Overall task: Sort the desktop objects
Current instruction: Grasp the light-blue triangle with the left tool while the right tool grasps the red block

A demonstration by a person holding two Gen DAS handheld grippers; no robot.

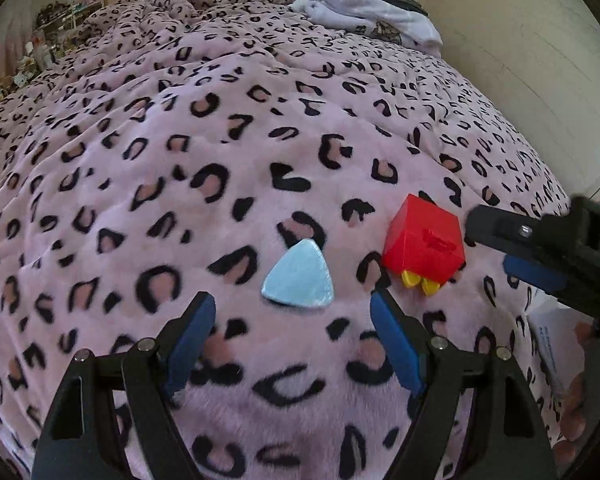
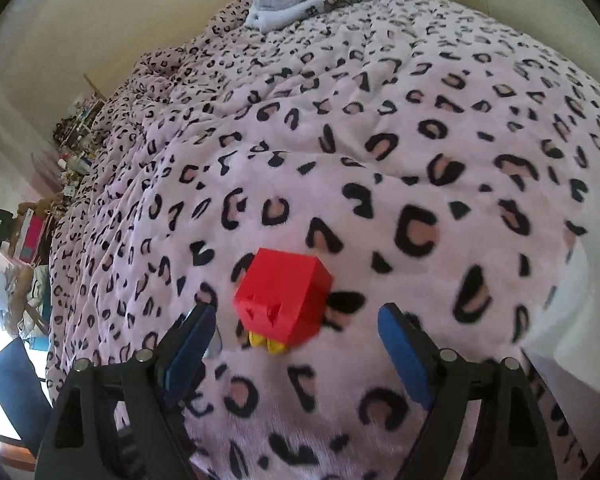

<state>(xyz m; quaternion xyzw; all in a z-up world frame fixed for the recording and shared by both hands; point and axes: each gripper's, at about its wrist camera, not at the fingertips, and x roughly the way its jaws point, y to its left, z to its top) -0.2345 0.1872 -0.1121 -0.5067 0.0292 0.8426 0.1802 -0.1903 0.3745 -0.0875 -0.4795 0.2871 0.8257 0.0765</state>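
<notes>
In the left wrist view the left gripper [image 1: 292, 312] hangs low over a bed, its blue-padded fingers [image 1: 192, 332] spread wide apart with nothing between them. Just past the fingertips a pale blue rounded-triangle piece [image 1: 300, 278] lies flat on the pink leopard-print blanket [image 1: 160, 168], touching neither pad, with bare blanket on all sides of it. To its right, apart from it, sits a red cube-shaped block [image 1: 424, 238] with two small yellow pegs [image 1: 420, 282] sticking out at its near lower edge. The right gripper [image 1: 512, 248] enters from the right edge of this view, its nearest black finger tip just beside the block's right face (whether they touch cannot be told). In the right wrist view the right gripper [image 2: 296, 324] also has its fingers [image 2: 404, 348] held wide apart, and the red block [image 2: 284, 300] stands in the gap, nearer the left finger, touching neither pad; the picture is a little blurred. A white surface [image 2: 580, 304] cuts in at the right side of that view, near the right finger. Beyond the objects the blanket runs open and wrinkled up the bed to a bundle of pale lavender cloth [image 1: 364, 12] near the far end, close to the cream wall [image 1: 520, 60] along the bed's right edge. Off the bed's left edge stands a cluttered shelf [image 2: 76, 148], with a blue chair [image 2: 16, 380] nearer.
</notes>
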